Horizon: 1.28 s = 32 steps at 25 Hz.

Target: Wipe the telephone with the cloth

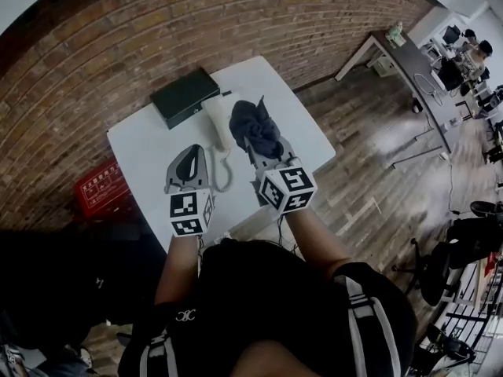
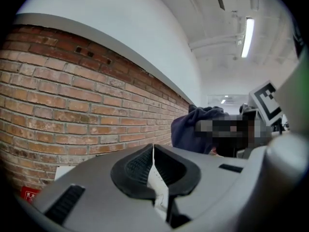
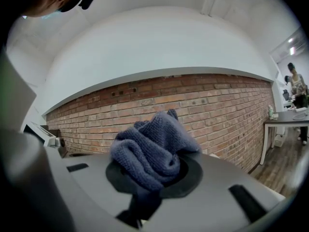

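Telephone (image 1: 218,122) sits mid-table, centre frame. The bunched cloth (image 1: 255,128) is just right of it, pinched tight in my right gripper (image 1: 262,149). My left gripper (image 1: 191,157) is clenched on nothing, lower left. Wiping looks ready to begin: next, I press the cloth onto it.

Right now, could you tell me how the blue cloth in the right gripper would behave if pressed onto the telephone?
The blue cloth bunches in soft folds above the shut jaws of the right gripper, so it is probably floppy and would flatten under pressure. Its looped weave likely drags rather than slips.
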Each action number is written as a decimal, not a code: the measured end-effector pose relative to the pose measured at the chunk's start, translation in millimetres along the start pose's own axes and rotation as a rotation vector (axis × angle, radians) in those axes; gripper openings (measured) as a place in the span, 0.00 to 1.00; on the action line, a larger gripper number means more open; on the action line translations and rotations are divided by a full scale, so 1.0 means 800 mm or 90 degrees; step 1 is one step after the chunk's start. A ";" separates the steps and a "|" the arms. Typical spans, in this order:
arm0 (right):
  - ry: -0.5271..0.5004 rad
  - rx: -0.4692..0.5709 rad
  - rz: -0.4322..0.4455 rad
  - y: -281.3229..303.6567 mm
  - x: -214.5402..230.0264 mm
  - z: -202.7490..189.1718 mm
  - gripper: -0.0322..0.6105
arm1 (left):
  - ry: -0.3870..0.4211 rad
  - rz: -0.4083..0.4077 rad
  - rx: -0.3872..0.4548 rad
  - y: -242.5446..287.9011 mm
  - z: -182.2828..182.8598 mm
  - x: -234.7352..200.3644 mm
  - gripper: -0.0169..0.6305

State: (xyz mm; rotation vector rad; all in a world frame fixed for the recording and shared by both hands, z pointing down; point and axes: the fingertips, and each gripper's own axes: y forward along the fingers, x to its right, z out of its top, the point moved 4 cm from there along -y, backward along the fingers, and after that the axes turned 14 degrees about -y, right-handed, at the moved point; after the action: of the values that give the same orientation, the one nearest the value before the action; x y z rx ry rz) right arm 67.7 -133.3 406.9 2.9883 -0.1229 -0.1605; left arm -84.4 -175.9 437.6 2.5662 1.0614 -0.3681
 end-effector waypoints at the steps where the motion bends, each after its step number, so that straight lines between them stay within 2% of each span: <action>1: -0.005 -0.004 0.004 0.012 0.001 -0.001 0.12 | -0.005 0.005 0.000 0.006 0.000 -0.009 0.01; 5: -0.016 -0.016 0.014 0.045 0.002 -0.007 0.12 | -0.026 0.022 -0.005 0.020 -0.002 -0.033 0.01; 12: -0.027 -0.027 0.036 0.084 0.020 -0.022 0.12 | -0.023 0.055 -0.012 0.030 -0.001 -0.038 0.01; 17: -0.043 -0.035 0.086 0.126 0.036 -0.039 0.12 | -0.033 0.102 -0.009 0.034 0.002 -0.040 0.01; 28: -0.019 -0.131 0.190 0.245 0.070 -0.108 0.12 | -0.061 0.223 0.015 0.045 0.011 -0.039 0.01; 32: -0.041 -0.168 0.215 0.280 0.073 -0.136 0.12 | -0.068 0.253 0.016 0.047 0.007 -0.041 0.01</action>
State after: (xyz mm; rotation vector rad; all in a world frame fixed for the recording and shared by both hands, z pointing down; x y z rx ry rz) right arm 121.5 -343.7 541.2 2.6519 -0.5622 -0.2139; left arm -80.5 -223.4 451.8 2.6638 0.4938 -0.4084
